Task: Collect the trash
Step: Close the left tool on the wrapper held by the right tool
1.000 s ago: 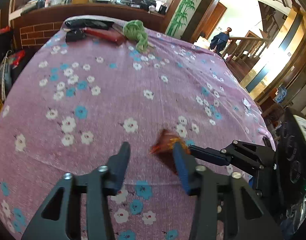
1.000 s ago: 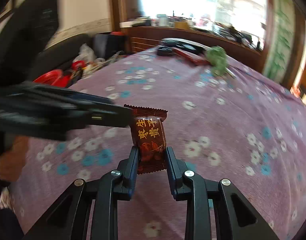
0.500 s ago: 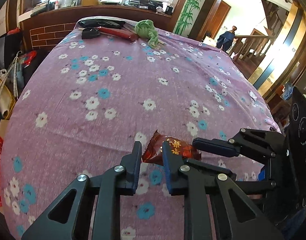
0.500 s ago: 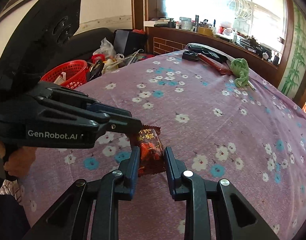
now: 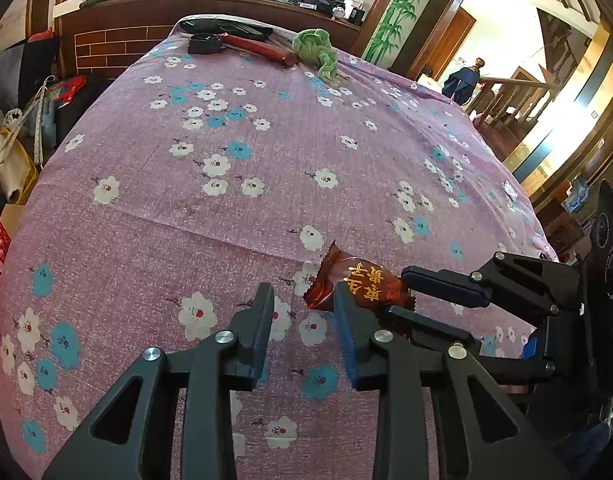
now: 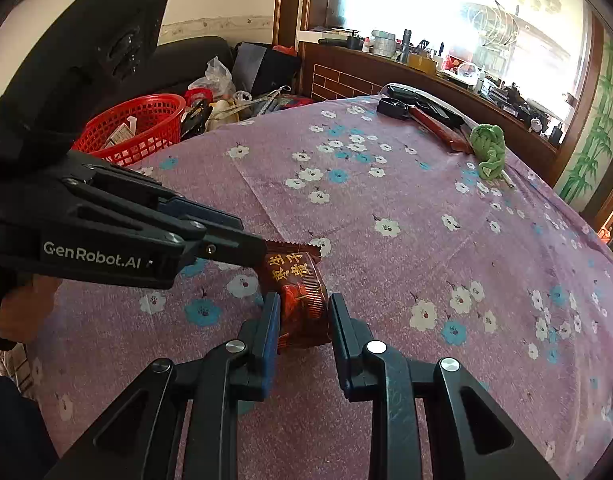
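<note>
Left gripper (image 5: 304, 312) backed off wrapper (image 6: 302, 300), jaws opening, right gripper (image 6: 304, 320) clamping it

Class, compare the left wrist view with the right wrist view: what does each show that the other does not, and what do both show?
Only the left wrist view: a staircase railing with a person beside it.

Only the right wrist view: the whole red basket, a black sofa, and a hand holding the left claw.

Both: the brown snack wrapper in the right claw, the floral tablecloth, the green cloth.
</note>
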The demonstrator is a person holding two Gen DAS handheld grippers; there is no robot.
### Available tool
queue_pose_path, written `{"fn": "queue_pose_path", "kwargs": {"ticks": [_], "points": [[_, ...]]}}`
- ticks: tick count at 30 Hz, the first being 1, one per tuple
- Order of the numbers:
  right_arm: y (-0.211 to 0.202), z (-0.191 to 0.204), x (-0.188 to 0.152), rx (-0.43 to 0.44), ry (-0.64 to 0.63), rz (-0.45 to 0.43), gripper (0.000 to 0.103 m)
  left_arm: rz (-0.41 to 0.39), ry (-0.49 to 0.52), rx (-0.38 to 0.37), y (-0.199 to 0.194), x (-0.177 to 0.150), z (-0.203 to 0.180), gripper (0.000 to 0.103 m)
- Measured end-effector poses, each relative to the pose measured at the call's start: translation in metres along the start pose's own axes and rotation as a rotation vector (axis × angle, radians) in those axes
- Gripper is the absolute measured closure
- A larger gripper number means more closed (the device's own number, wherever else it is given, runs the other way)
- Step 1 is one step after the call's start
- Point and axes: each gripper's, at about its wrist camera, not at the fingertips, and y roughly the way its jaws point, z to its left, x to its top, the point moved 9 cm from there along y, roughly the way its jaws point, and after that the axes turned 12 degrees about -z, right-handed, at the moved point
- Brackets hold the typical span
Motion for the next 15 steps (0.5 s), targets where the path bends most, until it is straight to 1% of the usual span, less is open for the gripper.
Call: {"fn": "queue_pose_path", "kwargs": {"ticks": [4,6,8,9,12,15], "points": [[0.001,0.002,-0.003,-0.013,-0.022,0.01,0.076,0.002,0.008,-0.018,0.004,0.001,-0.006,0.075],[0.002,0.002,-0.004,-0.018,-0.027,0.015,0.076,0.006,0.019,-0.032,0.006,0.001,-0.013,0.086],[0.003,0.001,-0.006,-0.023,-0.028,0.018,0.076,-0.003,0.039,-0.015,0.006,0.002,-0.016,0.086],[0.003,0.001,-0.007,-0.028,-0.032,0.02,0.076,-0.004,0.052,-0.006,0.006,0.001,-0.017,0.091],[0.003,0.001,-0.008,-0.033,-0.038,0.018,0.076,-0.018,0.084,0.029,0.006,0.002,-0.017,0.1],[0.003,0.0,-0.007,-0.036,-0.039,0.015,0.077,-0.024,0.084,0.031,0.003,0.002,-0.016,0.101]]}}
